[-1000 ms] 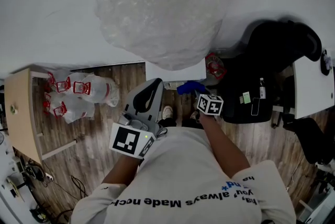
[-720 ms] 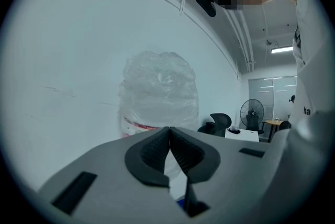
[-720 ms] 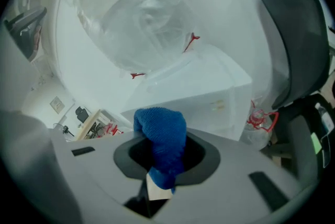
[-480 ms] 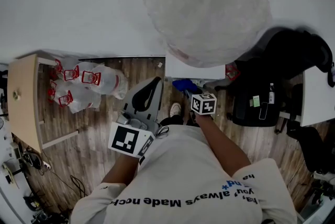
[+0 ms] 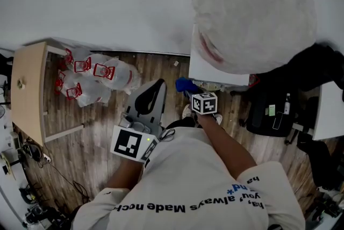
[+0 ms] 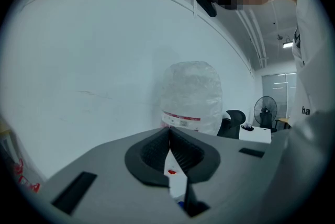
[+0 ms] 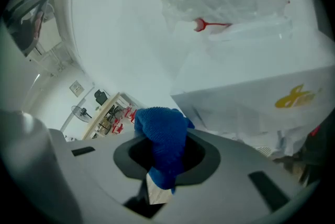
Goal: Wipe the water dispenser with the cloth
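The white water dispenser (image 5: 215,70) stands at the wall with a plastic-wrapped bottle (image 5: 252,8) on top. It also fills the right of the right gripper view as a white box, the water dispenser (image 7: 251,87). My right gripper (image 5: 185,86) is shut on a blue cloth (image 7: 162,139), which shows in the head view as the blue cloth (image 5: 184,84) just left of the dispenser's lower front. My left gripper (image 5: 149,95) is shut with nothing in it, held left of the dispenser; the bottle (image 6: 191,97) lies ahead of it.
White and red plastic bags (image 5: 94,81) lie on the wooden floor beside a light wood cabinet (image 5: 27,97) at the left. A black bag (image 5: 277,113) and a black chair stand right of the dispenser. A white wall runs behind.
The dispenser and bottle have shifted right in the head view as the view turned. The right gripper with the cloth has come closer to the dispenser's side.
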A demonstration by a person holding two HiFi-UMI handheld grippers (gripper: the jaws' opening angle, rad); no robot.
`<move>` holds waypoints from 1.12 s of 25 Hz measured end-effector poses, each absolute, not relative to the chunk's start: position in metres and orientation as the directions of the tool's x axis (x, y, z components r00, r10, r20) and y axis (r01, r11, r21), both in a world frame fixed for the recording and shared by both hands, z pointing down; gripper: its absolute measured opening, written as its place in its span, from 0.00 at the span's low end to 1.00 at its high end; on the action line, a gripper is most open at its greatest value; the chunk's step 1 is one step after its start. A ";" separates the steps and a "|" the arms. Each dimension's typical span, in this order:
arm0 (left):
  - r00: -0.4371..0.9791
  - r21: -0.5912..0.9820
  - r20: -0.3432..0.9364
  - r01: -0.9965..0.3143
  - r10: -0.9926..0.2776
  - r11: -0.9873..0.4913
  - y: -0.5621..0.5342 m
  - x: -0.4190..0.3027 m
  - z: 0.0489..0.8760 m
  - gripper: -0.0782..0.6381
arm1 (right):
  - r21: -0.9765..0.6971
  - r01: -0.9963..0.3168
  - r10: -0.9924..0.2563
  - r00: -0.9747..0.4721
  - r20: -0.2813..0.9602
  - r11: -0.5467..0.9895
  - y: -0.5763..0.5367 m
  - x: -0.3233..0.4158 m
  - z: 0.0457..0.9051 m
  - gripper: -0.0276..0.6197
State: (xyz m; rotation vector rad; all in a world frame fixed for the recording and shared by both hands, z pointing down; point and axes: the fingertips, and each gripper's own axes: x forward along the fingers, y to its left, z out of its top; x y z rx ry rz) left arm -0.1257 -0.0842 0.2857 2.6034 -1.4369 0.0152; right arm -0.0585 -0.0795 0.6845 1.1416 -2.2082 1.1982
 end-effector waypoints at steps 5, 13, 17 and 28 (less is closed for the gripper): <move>0.523 0.140 0.098 -0.850 -0.847 -0.508 -0.087 -0.141 0.288 0.14 | -0.511 -0.822 -0.461 -0.567 0.683 0.253 -0.093 -0.061 0.706 0.17; 0.516 0.136 0.094 -0.854 -0.851 -0.503 -0.094 -0.141 0.285 0.14 | -0.475 -0.858 -0.501 -0.503 0.704 0.194 -0.102 -0.039 0.719 0.17; 0.532 0.134 0.089 -0.844 -0.842 -0.519 -0.094 -0.131 0.282 0.14 | -0.464 -0.868 -0.515 -0.484 0.708 0.177 -0.099 -0.032 0.717 0.17; 0.563 0.132 0.074 -0.824 -0.823 -0.551 -0.090 -0.096 0.276 0.14 | -0.461 -0.883 -0.554 -0.429 0.713 0.091 -0.094 0.020 0.719 0.17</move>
